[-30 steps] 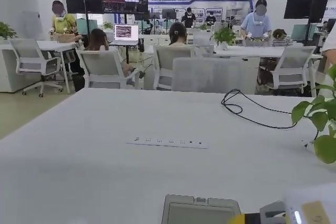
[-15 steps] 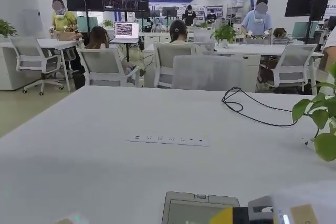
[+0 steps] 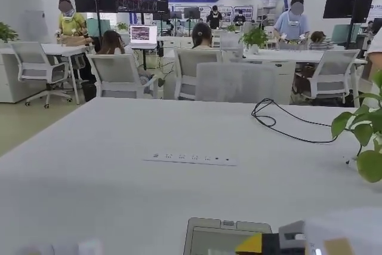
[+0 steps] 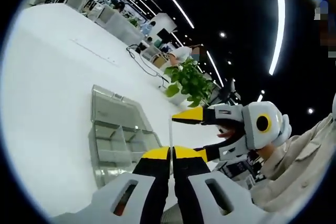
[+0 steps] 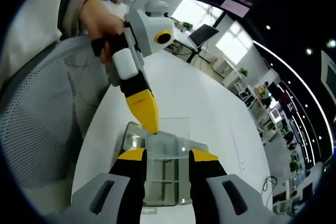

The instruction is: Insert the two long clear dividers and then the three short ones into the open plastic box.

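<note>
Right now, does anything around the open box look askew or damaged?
Nothing stands out: the box lies open and flat on the table, and the left gripper holds a clear divider.

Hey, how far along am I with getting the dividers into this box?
Done: the box lies open and already shows partitions inside; I cannot count them. In hand: the left gripper is shut on a clear divider over the box, with the jaws of the right gripper apart either side of it. Left: seating this divider and any still missing.
</note>
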